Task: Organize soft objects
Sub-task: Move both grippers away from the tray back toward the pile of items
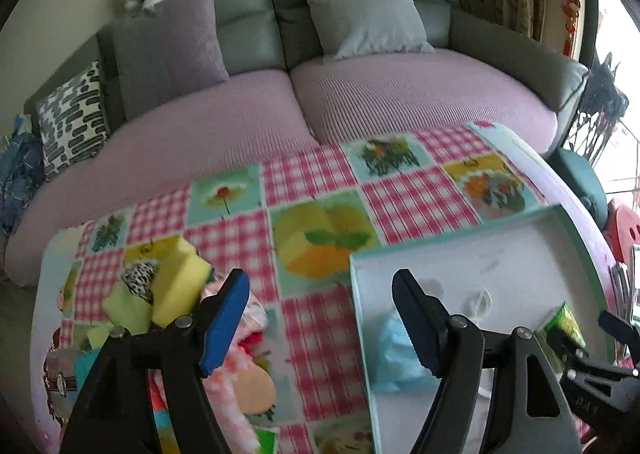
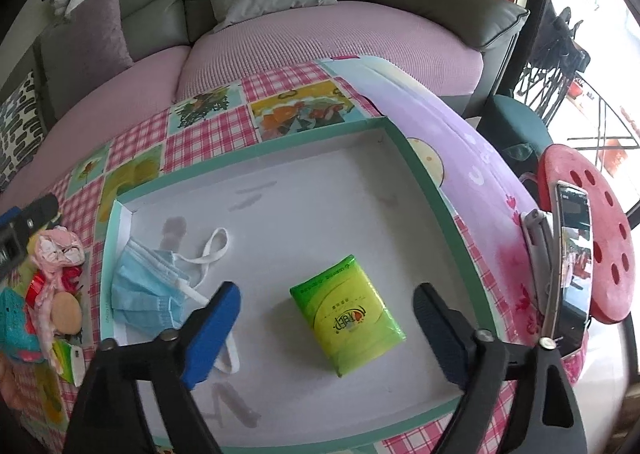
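In the left wrist view, no writing can be read. A tablecloth [image 1: 320, 190] with pink checks and fruit pictures is seen on the table, and a grey sofa [image 1: 248, 26] with pink seat covers is seen behind it. A white tray [image 1: 472, 250] with a green rim is used here as the landmark. The left gripper [image 1: 320, 318] is held over the tray's left rim, pointing down, with its jaws wide apart and nothing between them. A blue face mask [image 1: 394, 354] is seen inside the tray. A yellow sponge [image 1: 178, 282] is piled with other soft things to the left of the tray.

In the right wrist view, a green tissue pack [image 2: 346, 314] is seen lying flat in the middle of the tray [image 2: 424, 174]. Some writing is printed on it, but it is too small to read. The right gripper [image 2: 326, 318] is held above the pack with its jaws spread apart, not touching it. The mask [image 2: 148, 286] is seen in the tray's left part. A phone [image 2: 572, 270] on a stand is seen to the right of the tray.
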